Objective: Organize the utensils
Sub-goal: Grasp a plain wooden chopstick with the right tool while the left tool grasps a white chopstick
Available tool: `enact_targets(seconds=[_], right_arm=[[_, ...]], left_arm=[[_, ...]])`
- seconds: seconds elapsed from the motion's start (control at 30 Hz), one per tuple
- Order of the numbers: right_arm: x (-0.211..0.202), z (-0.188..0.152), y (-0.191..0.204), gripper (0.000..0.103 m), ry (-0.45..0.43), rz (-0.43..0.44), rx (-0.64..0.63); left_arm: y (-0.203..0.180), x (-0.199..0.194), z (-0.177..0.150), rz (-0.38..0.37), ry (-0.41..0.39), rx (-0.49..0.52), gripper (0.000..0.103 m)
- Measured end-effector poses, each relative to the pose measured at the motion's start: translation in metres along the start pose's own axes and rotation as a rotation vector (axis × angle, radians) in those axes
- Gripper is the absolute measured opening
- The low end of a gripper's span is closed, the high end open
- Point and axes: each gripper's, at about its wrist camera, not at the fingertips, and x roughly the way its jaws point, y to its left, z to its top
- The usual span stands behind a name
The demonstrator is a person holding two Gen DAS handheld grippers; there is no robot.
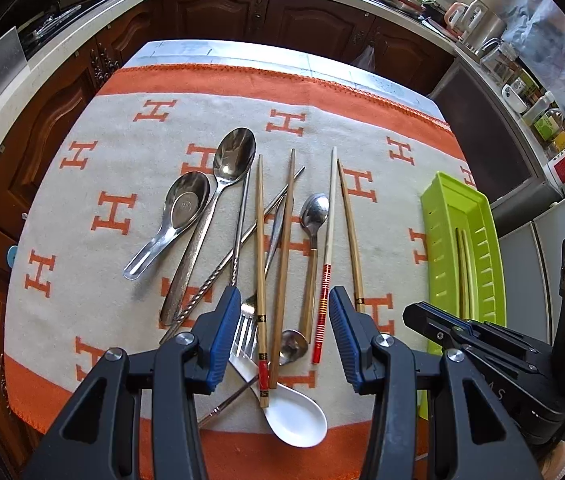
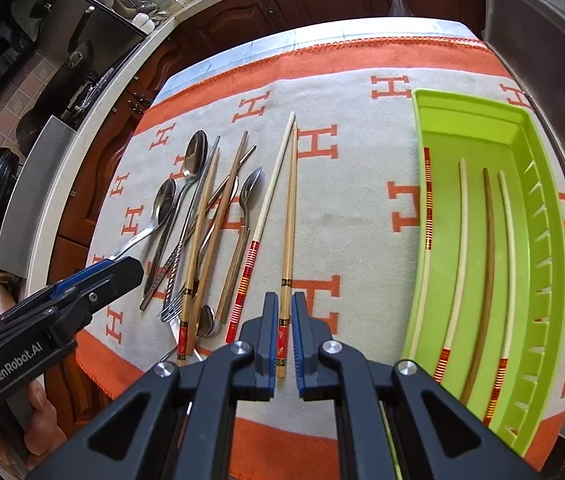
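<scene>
Steel spoons [image 1: 234, 152], a fork [image 1: 244, 328], a white ceramic spoon [image 1: 294, 416] and several chopsticks lie mixed on the orange and beige cloth [image 1: 122, 152]. My left gripper [image 1: 285, 294] hovers open over this pile with nothing between its pads. A green tray [image 2: 418, 128] on the right holds several chopsticks [image 2: 486, 240]. My right gripper [image 2: 284, 300] hangs shut above a bamboo chopstick [image 2: 291, 200], which lies on the cloth and shows through the narrow slit between the jaws. A white chopstick with red bands [image 2: 270, 200] lies beside it. The right gripper [image 1: 422, 314] also shows beside the tray [image 1: 442, 208].
The cloth hangs over the table's near edge. Dark wooden cabinets [image 1: 218, 12] and a pale counter ring the table, with jars and a kettle [image 1: 478, 20] at the right. A grey appliance [image 2: 542, 60] stands past the tray. A person's hand [image 2: 38, 404] holds the left gripper [image 2: 122, 268].
</scene>
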Motion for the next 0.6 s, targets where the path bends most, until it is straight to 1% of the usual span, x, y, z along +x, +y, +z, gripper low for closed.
enact_targets(seconds=[0.13, 0.3, 0.37, 0.43, 0.6], right_arm=[[0.013, 0.007, 0.0, 0.007, 0.006, 0.003, 0.022], [0.028, 0.014, 0.008, 0.008, 0.013, 0.003, 0.016], [0.036, 0.017, 0.011, 0.017, 0.022, -0.006, 0.011], [0.044, 0.018, 0.012, 0.022, 0.016, -0.031, 0.01], [0.059, 0.02, 0.01, 0.023, 0.004, -0.088, 0.017]], left_arm=[[0.005, 0.008, 0.004, -0.021, 0.005, 0.009, 0.044], [0.009, 0.016, 0.01, -0.038, 0.007, 0.025, 0.044], [0.012, 0.02, 0.012, -0.042, 0.01, 0.03, 0.044], [0.015, 0.024, 0.014, -0.045, 0.015, 0.033, 0.044], [0.023, 0.03, 0.016, -0.053, 0.024, 0.035, 0.044]])
